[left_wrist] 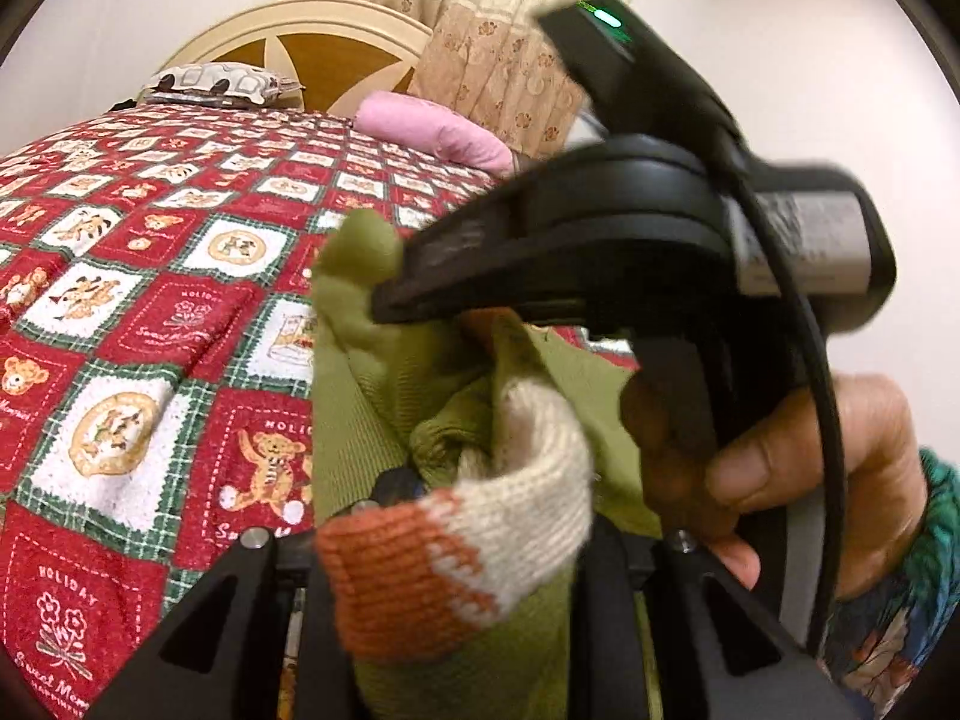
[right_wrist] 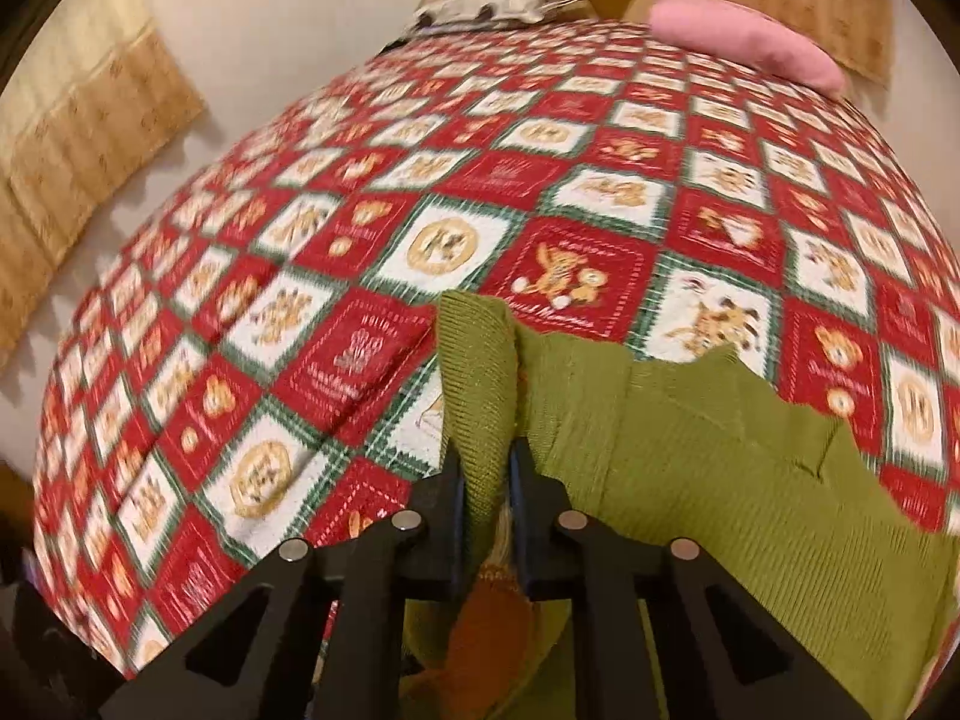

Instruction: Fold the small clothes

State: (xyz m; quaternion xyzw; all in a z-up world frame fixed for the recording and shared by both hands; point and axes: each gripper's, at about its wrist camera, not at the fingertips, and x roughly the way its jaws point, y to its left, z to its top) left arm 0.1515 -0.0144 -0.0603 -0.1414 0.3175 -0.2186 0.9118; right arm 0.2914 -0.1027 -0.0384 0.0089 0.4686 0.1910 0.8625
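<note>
While both of your grippers hold the same green knit garment (right_wrist: 690,456) up off the bed, nothing in these views looks folded yet. Your right gripper (right_wrist: 486,480) has its jaws closed on a bunched fold of the green fabric, which stands up between the pads in the right wrist view, with the rest of the garment spreading away to the right over the red patchwork bedspread (right_wrist: 360,276). Your left gripper (left_wrist: 450,546) is clamped on fabric too: a cream and orange knitted cuff (left_wrist: 456,540) bulges out between its jaws, with green knit packed in around it. From the left wrist view, your right hand (left_wrist: 840,480) and its tool sit just beside the left gripper, so the two grips are close together and the garment hangs crumpled between them rather than stretched out.

I judge the task to be at an early stage for this piece: it is lifted and gathered, not laid flat, and no clean crease or stacked edge shows. What remains is to spread it on the bedspread, line up the edges and make the folds. A pink pillow (right_wrist: 744,39) lies well apart near the headboard (left_wrist: 312,42). I cannot see any other clothes, folded or waiting.
</note>
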